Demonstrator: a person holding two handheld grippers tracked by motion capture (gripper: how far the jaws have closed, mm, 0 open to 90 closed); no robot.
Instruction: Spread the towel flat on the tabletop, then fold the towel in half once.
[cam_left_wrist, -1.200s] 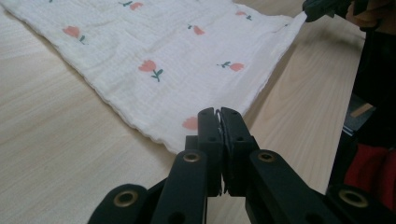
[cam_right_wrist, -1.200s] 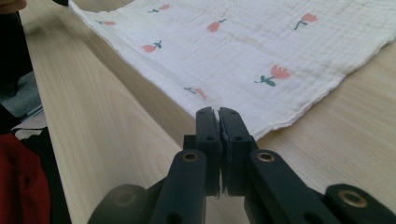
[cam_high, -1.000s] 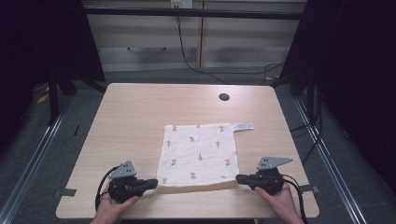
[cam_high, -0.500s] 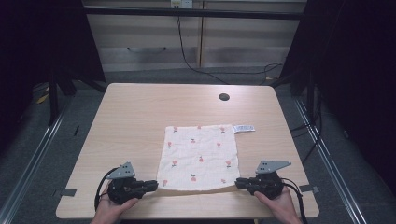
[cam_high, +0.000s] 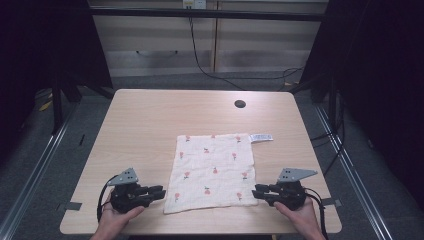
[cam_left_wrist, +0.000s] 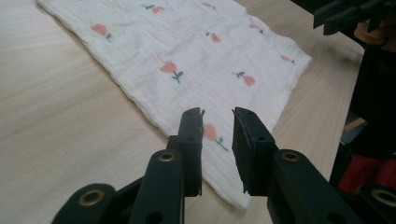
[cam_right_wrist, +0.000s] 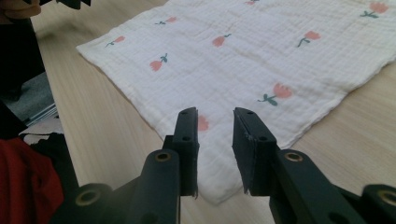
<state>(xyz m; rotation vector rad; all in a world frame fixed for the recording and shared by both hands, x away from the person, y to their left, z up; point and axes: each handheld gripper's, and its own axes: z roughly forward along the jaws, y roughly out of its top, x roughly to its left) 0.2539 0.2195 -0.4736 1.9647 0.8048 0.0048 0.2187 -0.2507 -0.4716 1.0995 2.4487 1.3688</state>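
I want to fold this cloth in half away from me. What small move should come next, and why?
Probably close both at once. The left hand-held gripper and right hand-held gripper each stand open over a near corner of the cloth, which lies flat on the table. Each corner sits between the jaws, so shutting should pinch it for the lift.

Two hands reach in from the near edge, each holding a black gripper low and level. The left gripper (cam_high: 159, 192) and right gripper (cam_high: 257, 192) point toward each other, jaws parted.
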